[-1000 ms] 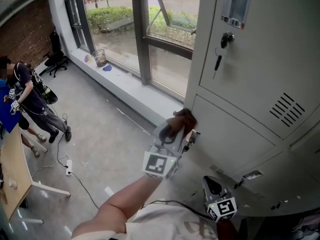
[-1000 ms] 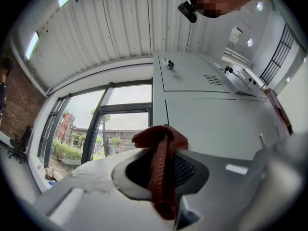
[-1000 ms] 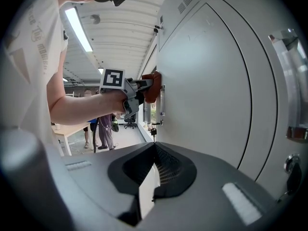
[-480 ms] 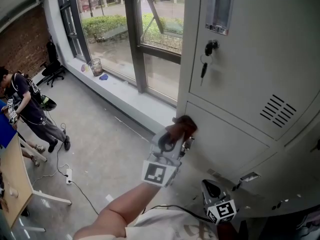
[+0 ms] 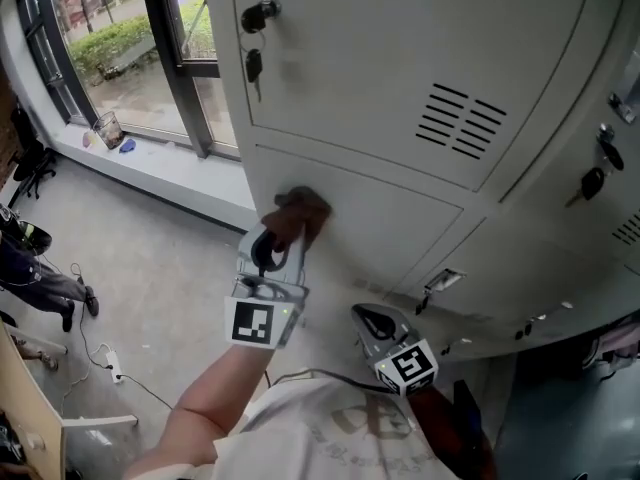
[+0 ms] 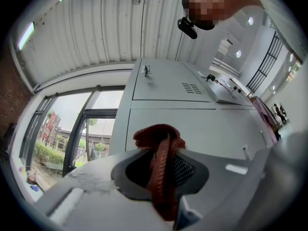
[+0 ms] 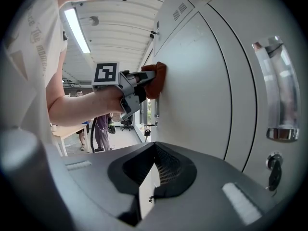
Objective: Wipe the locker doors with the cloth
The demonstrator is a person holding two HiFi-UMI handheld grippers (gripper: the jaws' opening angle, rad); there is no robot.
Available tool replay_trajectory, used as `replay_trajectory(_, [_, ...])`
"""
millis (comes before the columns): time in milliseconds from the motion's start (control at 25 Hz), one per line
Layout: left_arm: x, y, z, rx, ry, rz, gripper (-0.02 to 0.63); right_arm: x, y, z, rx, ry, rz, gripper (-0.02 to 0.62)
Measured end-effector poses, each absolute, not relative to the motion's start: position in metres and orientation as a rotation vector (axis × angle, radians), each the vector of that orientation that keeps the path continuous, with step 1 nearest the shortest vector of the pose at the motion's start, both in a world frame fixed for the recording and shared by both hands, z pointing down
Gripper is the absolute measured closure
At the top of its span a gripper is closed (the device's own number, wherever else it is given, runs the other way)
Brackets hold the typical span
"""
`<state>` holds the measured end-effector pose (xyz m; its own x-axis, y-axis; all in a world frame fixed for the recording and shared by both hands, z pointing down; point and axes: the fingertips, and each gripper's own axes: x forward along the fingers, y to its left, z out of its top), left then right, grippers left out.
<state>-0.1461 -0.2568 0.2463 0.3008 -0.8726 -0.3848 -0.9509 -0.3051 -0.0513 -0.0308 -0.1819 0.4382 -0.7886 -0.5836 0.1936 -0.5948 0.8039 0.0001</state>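
Grey sheet-metal lockers (image 5: 400,48) were recorded filling the space ahead of both grippers. Bare concrete floor (image 5: 150,258) was noted below and to the left of the left gripper, with a tall dark-framed window (image 5: 110,38) beyond it on the same side. A lower locker door (image 5: 400,238) was seen directly in front of the left gripper (image 5: 290,226).

That gripper's jaws were found clamped on a reddish-brown cloth (image 5: 298,211), bunched at the tips and pressed against the door's upper left corner. In the left gripper view the cloth (image 6: 161,162) was seen hanging as a folded strip between the jaws.

The right gripper (image 5: 378,320) was logged lower and to the right of the left one, near the locker base and apart from the doors. Its jaws were seen nearly together, with a narrow slit between them and nothing held.

Vent slots (image 5: 460,120) were noted above and to the right of the cloth. A key (image 5: 254,64) was seen hanging from the lock above the cloth.
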Motion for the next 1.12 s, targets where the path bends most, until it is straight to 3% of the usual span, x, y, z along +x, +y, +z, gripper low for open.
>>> replay_trajectory(560, [-0.113, -0.249, 0.251, -2.367, 1.540, 0.409, 0.529, -0.033, -0.186, 0.415, 0.899, -2.810, 0.006, 0.588])
replay_trajectory(1120, [-0.031, -0.236, 0.245, -2.520, 1.264, 0.394, 0.528, 0.014, -0.173, 0.405, 1.090, -2.763, 0.038, 0.588])
